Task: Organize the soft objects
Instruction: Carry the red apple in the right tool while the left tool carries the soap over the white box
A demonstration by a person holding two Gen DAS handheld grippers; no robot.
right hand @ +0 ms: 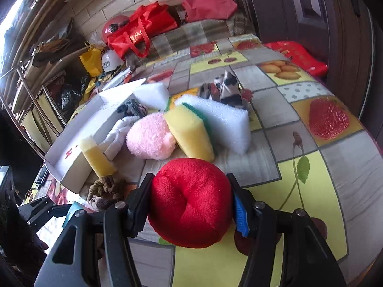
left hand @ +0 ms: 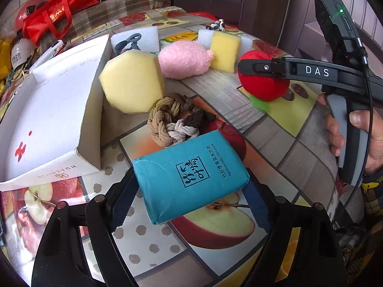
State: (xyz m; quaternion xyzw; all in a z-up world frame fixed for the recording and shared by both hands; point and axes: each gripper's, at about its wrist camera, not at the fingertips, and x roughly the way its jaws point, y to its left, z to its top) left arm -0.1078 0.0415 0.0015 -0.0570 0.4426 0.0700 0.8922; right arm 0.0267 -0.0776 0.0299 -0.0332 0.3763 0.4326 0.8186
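Note:
My left gripper (left hand: 191, 186) is shut on a teal tissue pack (left hand: 189, 174) and holds it just above the table. My right gripper (right hand: 190, 198) is shut on a red plush ball (right hand: 190, 201), which also shows in the left wrist view (left hand: 263, 81) with the right gripper's finger across it. A white open box (left hand: 55, 110) lies at the left; it also shows in the right wrist view (right hand: 79, 129). A braided brown hair tie (left hand: 174, 119), a yellow hexagonal sponge (left hand: 131, 81), a pink plush (left hand: 184, 59) and a yellow-green sponge (right hand: 191, 134) lie between them.
White foam blocks (right hand: 225, 122) and a black-and-white cloth (right hand: 225, 86) lie farther back on the fruit-print tablecloth (right hand: 311, 172). Red bags (right hand: 136, 33) and clutter sit beyond the table's far edge. A dark door stands at the right.

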